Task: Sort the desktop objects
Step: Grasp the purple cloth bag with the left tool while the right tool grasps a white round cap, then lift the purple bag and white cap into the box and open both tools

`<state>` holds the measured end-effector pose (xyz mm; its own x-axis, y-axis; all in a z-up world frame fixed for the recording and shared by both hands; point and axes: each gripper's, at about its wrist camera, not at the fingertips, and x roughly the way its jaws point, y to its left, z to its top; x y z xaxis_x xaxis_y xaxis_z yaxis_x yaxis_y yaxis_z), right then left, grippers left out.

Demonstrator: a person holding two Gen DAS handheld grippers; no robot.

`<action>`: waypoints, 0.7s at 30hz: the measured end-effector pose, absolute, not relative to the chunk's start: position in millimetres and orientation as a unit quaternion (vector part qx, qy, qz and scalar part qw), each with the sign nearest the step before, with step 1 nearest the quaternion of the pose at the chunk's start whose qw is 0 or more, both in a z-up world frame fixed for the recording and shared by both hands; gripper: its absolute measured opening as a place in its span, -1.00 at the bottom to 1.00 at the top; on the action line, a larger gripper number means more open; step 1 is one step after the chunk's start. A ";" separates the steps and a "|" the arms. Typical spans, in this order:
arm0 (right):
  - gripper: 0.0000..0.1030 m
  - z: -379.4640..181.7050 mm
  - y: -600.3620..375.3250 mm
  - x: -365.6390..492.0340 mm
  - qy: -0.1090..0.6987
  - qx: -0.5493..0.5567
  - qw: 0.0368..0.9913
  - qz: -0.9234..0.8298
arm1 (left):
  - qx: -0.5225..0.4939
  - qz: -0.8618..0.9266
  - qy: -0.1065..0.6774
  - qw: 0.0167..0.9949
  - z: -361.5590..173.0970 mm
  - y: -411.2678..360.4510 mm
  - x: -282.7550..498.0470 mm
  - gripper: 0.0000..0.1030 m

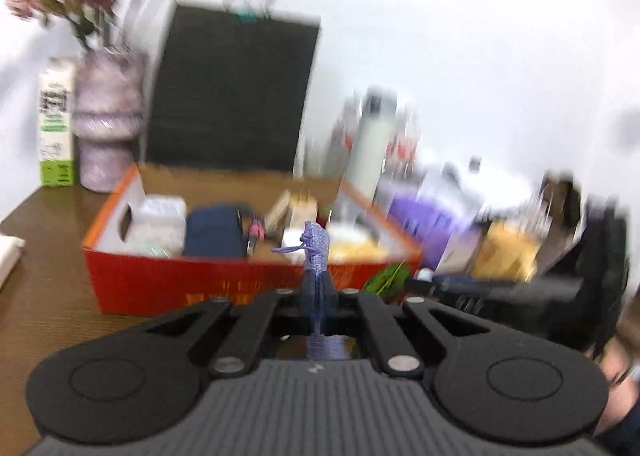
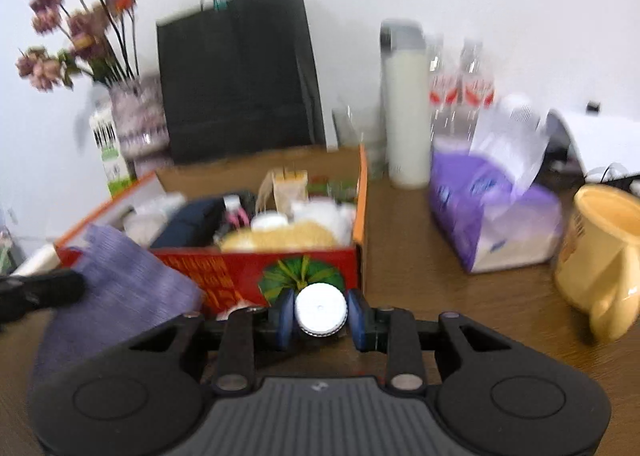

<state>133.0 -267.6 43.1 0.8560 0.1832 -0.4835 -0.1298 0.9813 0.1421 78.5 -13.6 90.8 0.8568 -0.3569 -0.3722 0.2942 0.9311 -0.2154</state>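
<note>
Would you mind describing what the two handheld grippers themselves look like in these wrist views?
Both match: a grey ribbed body with a small pale logo, flanked by two round black housings with circular insets, and black linkage bars with silver pivot pins. The right gripper has blue finger pads. The left gripper shows dark fingers; a dark sleeve sits at the lower right edge.

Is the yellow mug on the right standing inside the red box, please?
No, the yellow mug stands on the bare wooden table, well right of the red box and beyond the tissue pack.
</note>
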 end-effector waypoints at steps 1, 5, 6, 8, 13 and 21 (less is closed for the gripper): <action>-0.46 47.5 -266.9 125.1 0.248 0.055 0.964 0.083 | -0.089 -0.159 0.198 0.963 98.3 -8.8 67.5 -0.95; -0.46 53.5 -256.9 92.4 0.261 0.068 0.958 0.094 | -0.082 -0.149 0.181 0.969 116.0 -1.1 24.1 -0.95; -0.46 51.9 -250.9 80.8 0.267 0.066 0.957 0.096 | -0.076 -0.150 0.186 0.968 117.7 -0.3 16.5 -0.95; -0.46 47.6 -239.1 57.3 0.275 0.059 0.954 0.102 | -0.076 -0.154 0.204 0.964 118.2 3.0 2.8 -0.95; -0.46 38.9 -216.5 -2.0 0.299 0.059 0.944 0.126 | -0.079 -0.159 0.197 0.964 123.1 9.5 -38.6 -0.95; -0.46 87.1 -220.7 -67.5 0.243 0.046 0.962 0.120 | -0.085 -0.152 0.161 0.971 146.0 19.8 -80.1 -0.95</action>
